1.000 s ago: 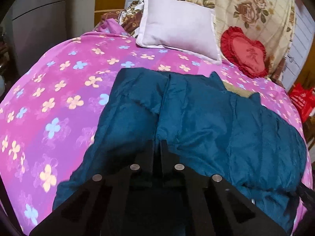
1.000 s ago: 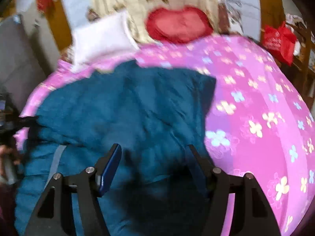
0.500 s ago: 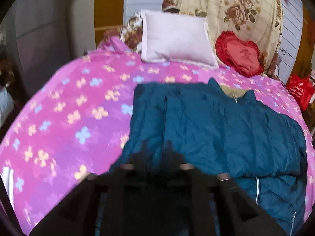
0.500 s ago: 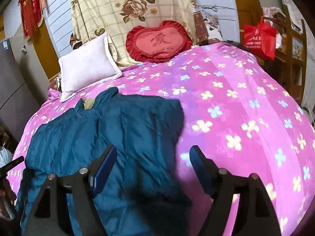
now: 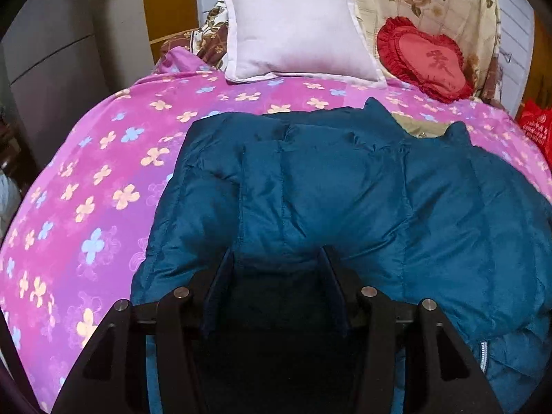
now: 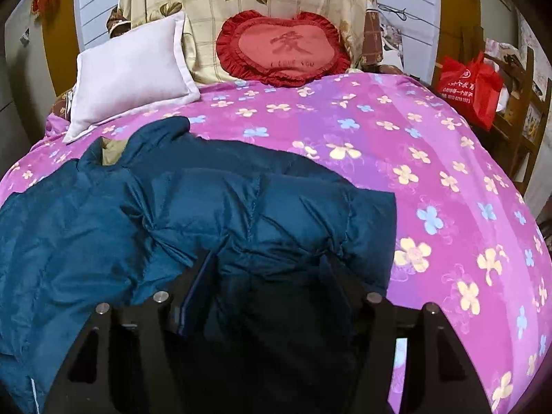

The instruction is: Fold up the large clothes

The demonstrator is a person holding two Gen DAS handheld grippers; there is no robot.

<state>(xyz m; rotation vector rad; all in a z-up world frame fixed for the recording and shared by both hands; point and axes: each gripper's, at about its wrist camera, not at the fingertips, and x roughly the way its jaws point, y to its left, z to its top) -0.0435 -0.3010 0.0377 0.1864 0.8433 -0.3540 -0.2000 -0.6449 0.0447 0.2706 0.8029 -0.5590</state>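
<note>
A teal padded jacket lies on the pink flowered bedspread, its collar toward the pillows and both sides folded in over the middle. My left gripper is open, low over the jacket's near left part, with padded fabric between its fingers. In the right wrist view the jacket fills the lower left. My right gripper is open over the jacket's near right part, with fabric between its fingers. The jacket's near hem is hidden under both grippers.
A white pillow and a red heart cushion lean on a floral blanket at the head of the bed. A red bag sits on a wooden rack to the right. A grey cabinet stands to the left.
My left gripper was shut and is now open, down on the jacket. My right gripper stayed open and came down onto the jacket's right part.
</note>
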